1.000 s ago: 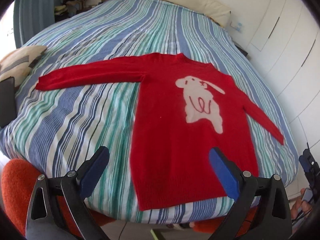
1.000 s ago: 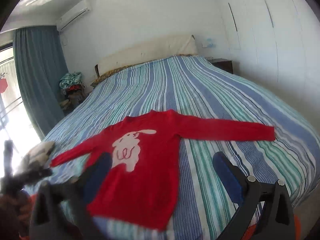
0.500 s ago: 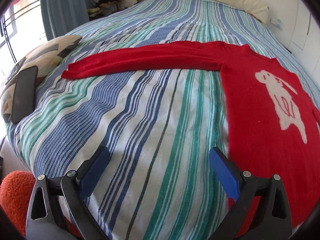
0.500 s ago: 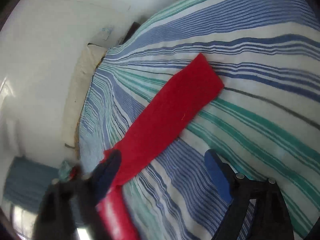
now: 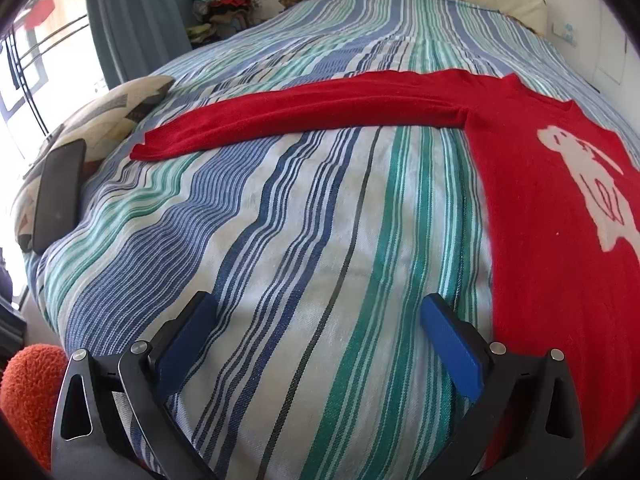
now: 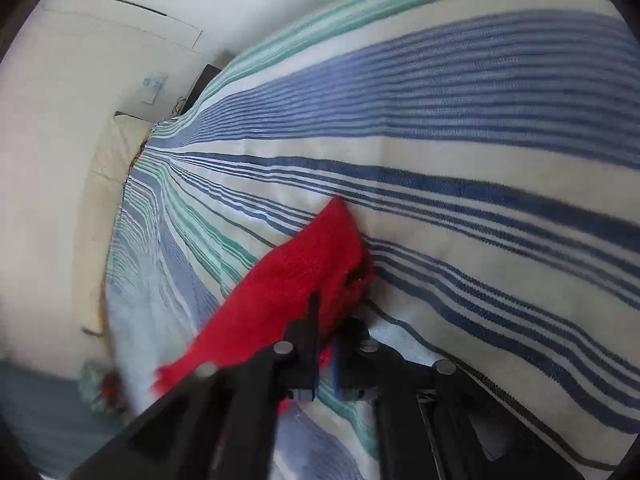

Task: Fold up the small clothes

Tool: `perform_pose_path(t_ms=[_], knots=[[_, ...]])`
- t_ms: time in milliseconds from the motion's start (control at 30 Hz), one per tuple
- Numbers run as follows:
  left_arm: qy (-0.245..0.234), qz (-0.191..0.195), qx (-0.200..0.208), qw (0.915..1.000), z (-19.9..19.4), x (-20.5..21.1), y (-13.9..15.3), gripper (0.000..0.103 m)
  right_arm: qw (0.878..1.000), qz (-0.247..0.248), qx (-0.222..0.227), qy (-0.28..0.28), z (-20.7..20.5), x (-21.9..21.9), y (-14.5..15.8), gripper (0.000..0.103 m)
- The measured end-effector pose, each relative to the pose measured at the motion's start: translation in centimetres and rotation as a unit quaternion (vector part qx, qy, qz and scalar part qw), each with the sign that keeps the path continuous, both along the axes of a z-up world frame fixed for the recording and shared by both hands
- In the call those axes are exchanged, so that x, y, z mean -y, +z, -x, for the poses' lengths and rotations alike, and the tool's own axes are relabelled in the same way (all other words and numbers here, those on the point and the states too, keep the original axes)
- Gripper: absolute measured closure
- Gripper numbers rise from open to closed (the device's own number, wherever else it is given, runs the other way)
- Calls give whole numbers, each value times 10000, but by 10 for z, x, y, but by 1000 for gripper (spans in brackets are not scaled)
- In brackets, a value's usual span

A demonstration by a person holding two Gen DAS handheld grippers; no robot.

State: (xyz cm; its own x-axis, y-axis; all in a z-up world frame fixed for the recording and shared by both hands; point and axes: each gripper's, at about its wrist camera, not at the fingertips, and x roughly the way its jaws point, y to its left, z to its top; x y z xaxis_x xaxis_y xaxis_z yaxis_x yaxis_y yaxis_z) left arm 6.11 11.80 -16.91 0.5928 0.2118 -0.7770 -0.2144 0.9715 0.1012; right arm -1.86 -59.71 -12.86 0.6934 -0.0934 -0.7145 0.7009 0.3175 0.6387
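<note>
One sleeve (image 6: pixel 296 280) pinched — right gripper (image 6: pixel 326 344)

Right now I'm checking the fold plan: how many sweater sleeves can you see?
2. One sleeve lies stretched flat across the striped bedspread; the other sleeve is pinched at its end in the right gripper.

A bed (image 5: pixel 280 220) with a blue, green and white striped cover fills the frame. At left a patterned cushion (image 5: pixel 120 108) lies beside a dark phone (image 5: pixel 58 192). Upper left: teal curtain (image 5: pixel 132 12), clothes pile (image 5: pixel 224 0). Lower left, an orange fuzzy thing (image 5: pixel 30 392).
</note>
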Motion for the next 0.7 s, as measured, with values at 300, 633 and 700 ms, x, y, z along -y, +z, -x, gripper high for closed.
perform_pose_path(t_ms=[300, 633, 700], knots=[[76, -27, 47, 10000, -4, 2, -3, 0, 9386, 2336, 1031, 2321, -95, -140, 181, 99], [4, -52, 166, 9998, 0, 2, -4, 1, 8205, 2859, 1412, 4745, -201, -419, 177, 94], [-3, -51, 177, 9998, 1, 2, -4, 1, 8153, 2703, 1071, 5007, -216, -451, 142, 41]])
